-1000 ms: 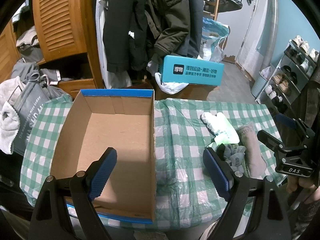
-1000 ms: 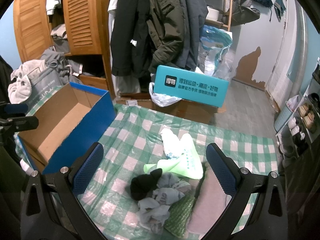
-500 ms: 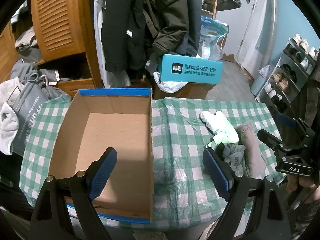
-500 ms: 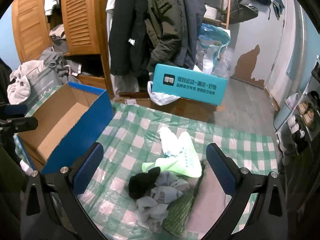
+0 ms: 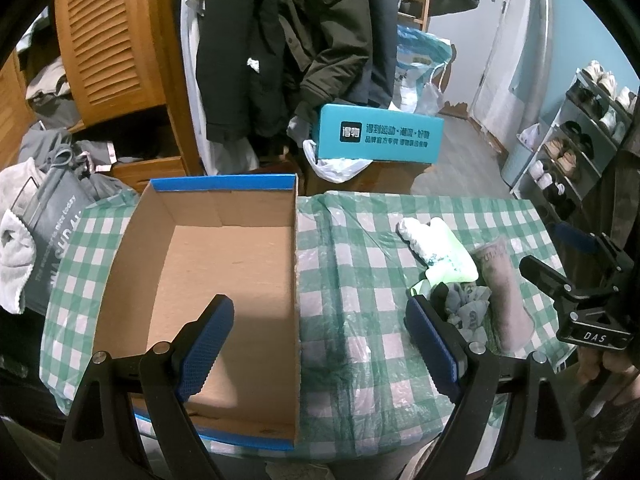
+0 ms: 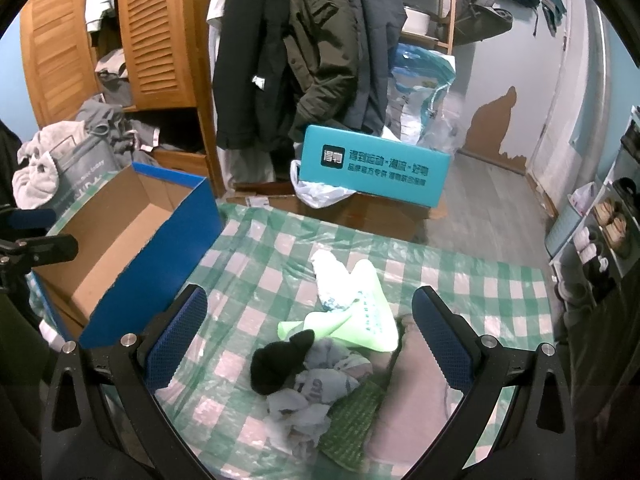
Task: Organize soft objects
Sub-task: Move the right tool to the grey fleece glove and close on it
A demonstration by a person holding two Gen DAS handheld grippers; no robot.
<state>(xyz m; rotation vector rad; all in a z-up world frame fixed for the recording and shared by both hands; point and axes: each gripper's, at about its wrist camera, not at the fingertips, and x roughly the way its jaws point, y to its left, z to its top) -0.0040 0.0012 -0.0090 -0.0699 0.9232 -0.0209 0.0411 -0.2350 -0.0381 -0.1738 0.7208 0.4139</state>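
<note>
Both tools (image 5: 320, 344) (image 6: 310, 330) gape empty; one box (image 5: 208, 280), six socks (image 6: 320, 356) (roughly).

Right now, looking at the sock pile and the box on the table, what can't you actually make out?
- Sock pile, right wrist view: the socks overlap, so their number is unclear.
- Pink sock, right wrist view: its lower end is cut off by the frame edge.
- Cardboard box, left wrist view: the left hand-held gripper hides its near floor.
- Teal box: its small print is too blurred to read.
</note>
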